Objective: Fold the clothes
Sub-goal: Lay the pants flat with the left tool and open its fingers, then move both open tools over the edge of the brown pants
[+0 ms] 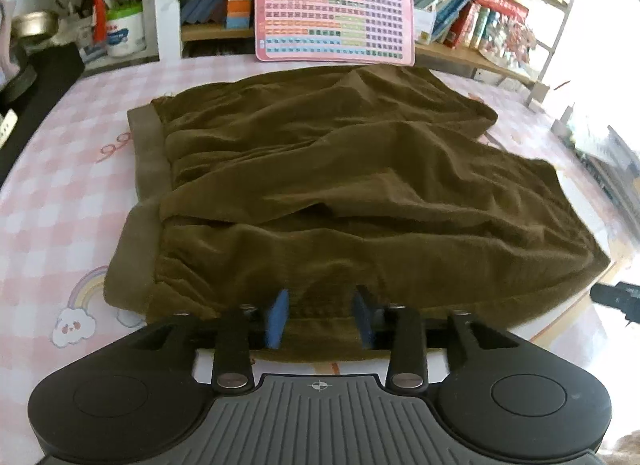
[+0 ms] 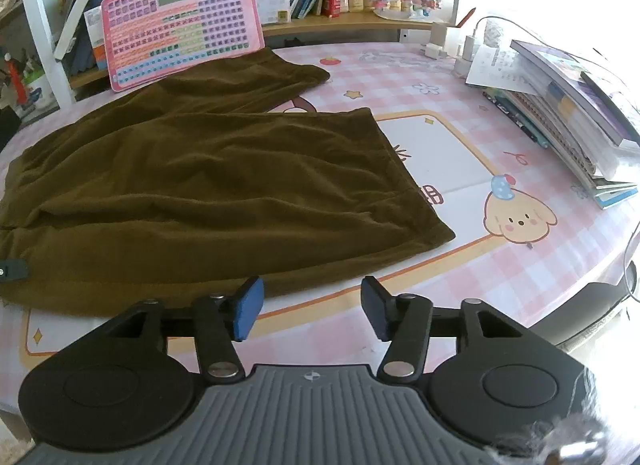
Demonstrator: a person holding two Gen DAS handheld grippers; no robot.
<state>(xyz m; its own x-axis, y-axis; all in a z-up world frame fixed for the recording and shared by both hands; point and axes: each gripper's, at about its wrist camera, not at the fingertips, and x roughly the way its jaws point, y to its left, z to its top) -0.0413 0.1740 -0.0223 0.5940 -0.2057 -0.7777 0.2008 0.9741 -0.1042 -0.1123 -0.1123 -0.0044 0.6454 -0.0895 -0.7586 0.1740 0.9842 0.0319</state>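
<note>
Olive-brown shorts (image 1: 320, 185) lie spread on the pink checked tablecloth (image 1: 60, 193), waistband at the left, both legs running right. My left gripper (image 1: 322, 317) is open at the near hem; the cloth lies loose between its blue pads (image 1: 278, 315), which do not press it. In the right wrist view the shorts (image 2: 200, 185) fill the left half. My right gripper (image 2: 312, 313) is open over the tablecloth (image 2: 460, 137), just in front of the near leg's hem, with nothing between its fingers. A black part of the left gripper (image 2: 14, 269) rests on the cloth at the left edge.
A pink keyboard-like toy board (image 1: 334, 7) leans against the bookshelf (image 2: 360, 21) behind the shorts. A stack of books (image 2: 568, 113) and chargers (image 2: 444, 45) sit at the table's right. Jars and bottles (image 1: 120, 25) stand at the far left.
</note>
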